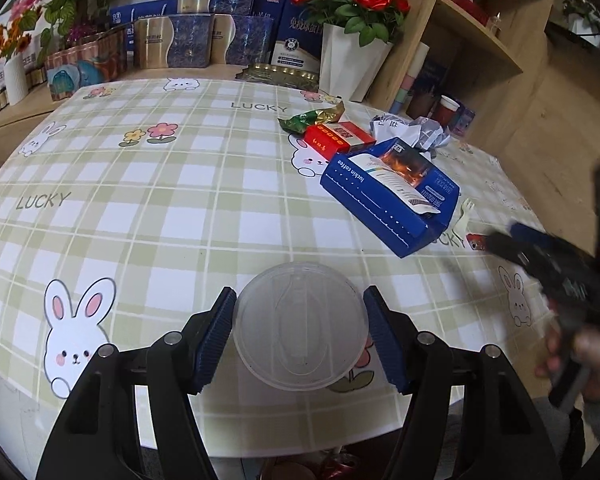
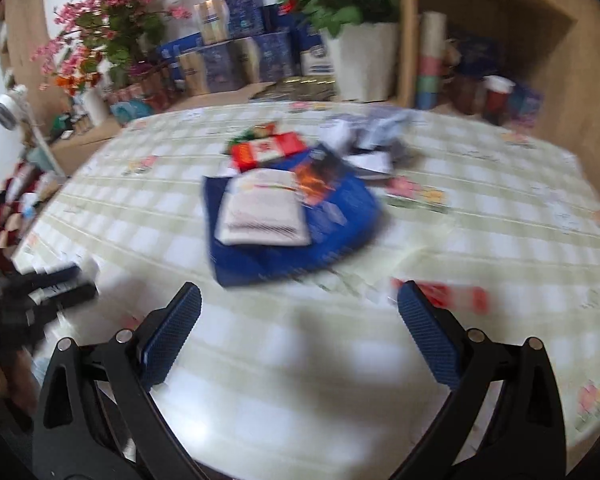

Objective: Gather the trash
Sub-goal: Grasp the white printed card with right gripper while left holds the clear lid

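Left wrist view, clear plastic lid [image 1: 300,326] clamped between the blue pads of the left gripper [image 1: 300,328] above the checked tablecloth [image 1: 160,216], right gripper [image 2: 300,336] held wide open and empty, blue coffee box [image 1: 392,196] lying beyond the lid.

The left wrist view looks steeply down from close above the near edge of the table [image 1: 148,208], facing the far shelf [image 1: 472,36]. The right wrist view looks down from further right, blurred, facing the same way. Both share the blue box [image 1: 392,196] [image 2: 292,220], the red pack [image 1: 338,138] [image 2: 268,150], the rose pot [image 1: 352,60] [image 2: 364,56], and each catches the other gripper at its edge.
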### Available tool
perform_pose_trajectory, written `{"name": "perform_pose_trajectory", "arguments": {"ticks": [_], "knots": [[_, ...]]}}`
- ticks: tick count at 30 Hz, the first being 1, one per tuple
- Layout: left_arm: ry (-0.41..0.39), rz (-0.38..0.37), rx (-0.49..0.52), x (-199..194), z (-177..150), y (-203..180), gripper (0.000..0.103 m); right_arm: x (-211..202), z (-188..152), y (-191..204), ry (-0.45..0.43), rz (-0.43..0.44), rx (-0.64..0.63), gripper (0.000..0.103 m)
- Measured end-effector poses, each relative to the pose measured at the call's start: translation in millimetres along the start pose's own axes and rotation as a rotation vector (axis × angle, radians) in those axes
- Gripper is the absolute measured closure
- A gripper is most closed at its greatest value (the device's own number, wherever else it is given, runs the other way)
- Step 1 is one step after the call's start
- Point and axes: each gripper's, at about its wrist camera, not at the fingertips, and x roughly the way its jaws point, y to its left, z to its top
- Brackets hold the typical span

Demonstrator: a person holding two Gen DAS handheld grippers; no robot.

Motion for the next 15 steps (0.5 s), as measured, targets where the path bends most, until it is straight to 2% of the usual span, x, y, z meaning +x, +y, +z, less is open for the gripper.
{"name": "perform_pose_trajectory", "arguments": {"ticks": [3, 7, 9, 12, 15], "knots": [[-0.008, 0.006, 0.004, -6, -2, 5, 0.039, 24, 23, 16, 0.011, 0.015, -0.037, 0.006], [-0.024, 0.003, -0.019, -15, -1, 15, 0.039, 57, 51, 30, 0.031, -0.033, -0.078, 0.007], [-0.031, 0.001, -0.032, -18, -1, 20, 0.039, 74, 60, 33, 0.065, -0.064, -0.092, 0.019], [-0.032, -0.002, -0.047, -18, -3, 26, 0.039, 94, 67, 29, 0.128, -0.074, -0.079, 0.021], [-0.029, -0.006, -0.064, -17, -5, 31, 0.039, 104, 69, 24, 0.149, -0.056, -0.052, 0.022]]}}
